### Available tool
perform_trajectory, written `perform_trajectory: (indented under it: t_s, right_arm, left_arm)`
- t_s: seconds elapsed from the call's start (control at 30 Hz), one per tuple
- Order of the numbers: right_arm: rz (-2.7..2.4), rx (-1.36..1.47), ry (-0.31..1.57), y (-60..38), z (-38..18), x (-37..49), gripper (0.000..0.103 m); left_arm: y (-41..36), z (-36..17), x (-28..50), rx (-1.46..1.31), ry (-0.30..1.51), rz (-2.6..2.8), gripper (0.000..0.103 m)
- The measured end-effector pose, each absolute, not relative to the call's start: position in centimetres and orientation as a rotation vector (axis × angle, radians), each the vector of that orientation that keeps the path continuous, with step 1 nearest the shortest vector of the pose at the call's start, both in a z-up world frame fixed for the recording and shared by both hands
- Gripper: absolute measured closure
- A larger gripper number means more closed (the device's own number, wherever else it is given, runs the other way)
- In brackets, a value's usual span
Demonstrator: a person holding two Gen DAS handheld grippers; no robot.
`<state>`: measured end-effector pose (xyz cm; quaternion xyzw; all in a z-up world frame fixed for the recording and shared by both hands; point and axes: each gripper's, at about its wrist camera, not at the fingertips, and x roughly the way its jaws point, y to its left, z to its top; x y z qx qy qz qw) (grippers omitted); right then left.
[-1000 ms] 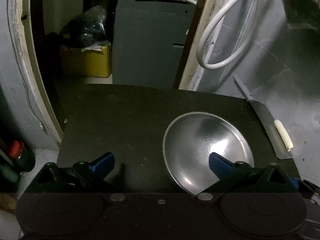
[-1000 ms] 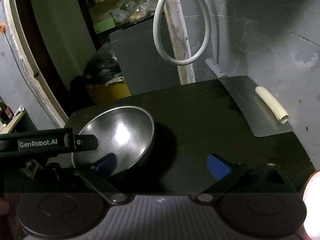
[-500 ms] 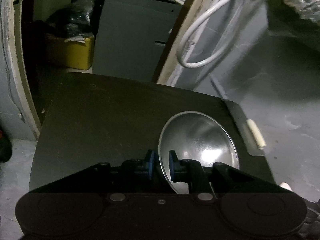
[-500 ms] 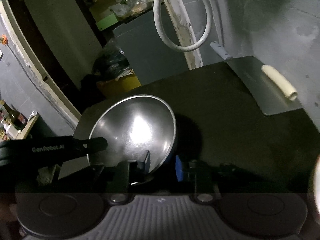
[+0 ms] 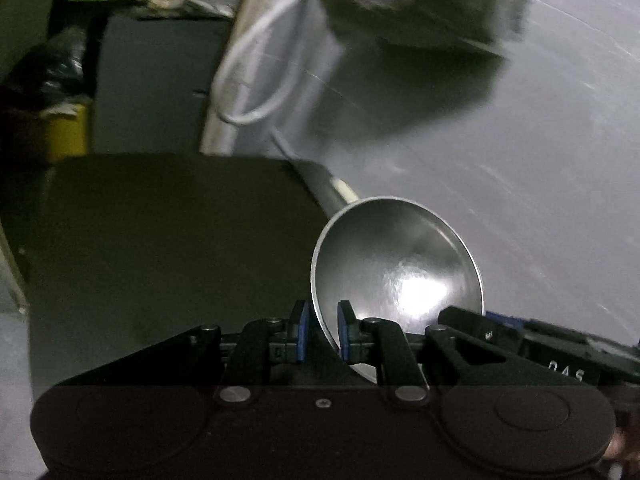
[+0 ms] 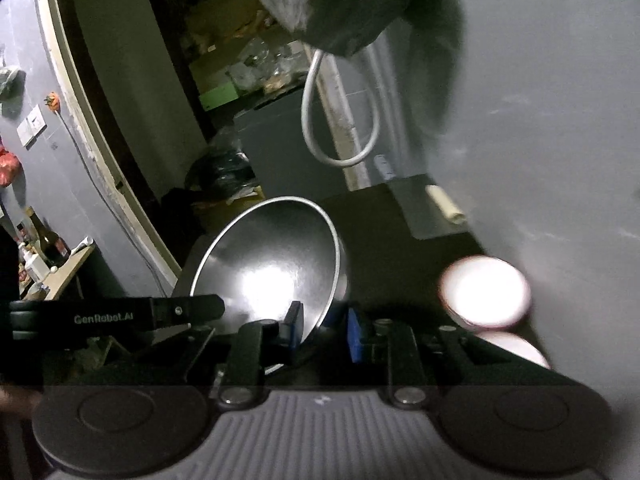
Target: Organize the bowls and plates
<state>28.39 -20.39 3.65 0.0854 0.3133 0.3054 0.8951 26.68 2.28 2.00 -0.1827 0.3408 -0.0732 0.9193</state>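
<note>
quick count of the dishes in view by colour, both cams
silver metal bowl: 1, rim held by left gripper and right gripper
white bowls: 2, blurred, one partly hidden
total: 3

Dark tabletop [image 5: 168,232] against a grey wall

The tabletop [image 6: 384,248] is a matte black slab. At its far corner by the wall a flat grey metal sheet [image 6: 432,216] lies on it, and a pale cream roll [image 6: 444,204] rests on that sheet. Nearer, at the right side, stand two white round dishes with dark rims [image 6: 484,292], blurred, one just behind the other; whether they touch cannot be told.
</note>
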Motion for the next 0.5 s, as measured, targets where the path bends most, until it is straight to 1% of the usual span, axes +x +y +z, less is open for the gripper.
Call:
perform_trajectory:
  t_s: [0.2,0.5]
  right_arm:
    - [0.572,0.141,0.706,-24.8,4.1,21.6,0.077]
    - [0.586,0.087,0.872,-27.3,1.9,14.2,0.077]
  left_arm:
    - [-0.9,1.5,21.8,-0.346,0.783,-0.308,0.088]
    - [-1.7,-2.0,15.6,-0.36,0.976,-0.412,0.088]
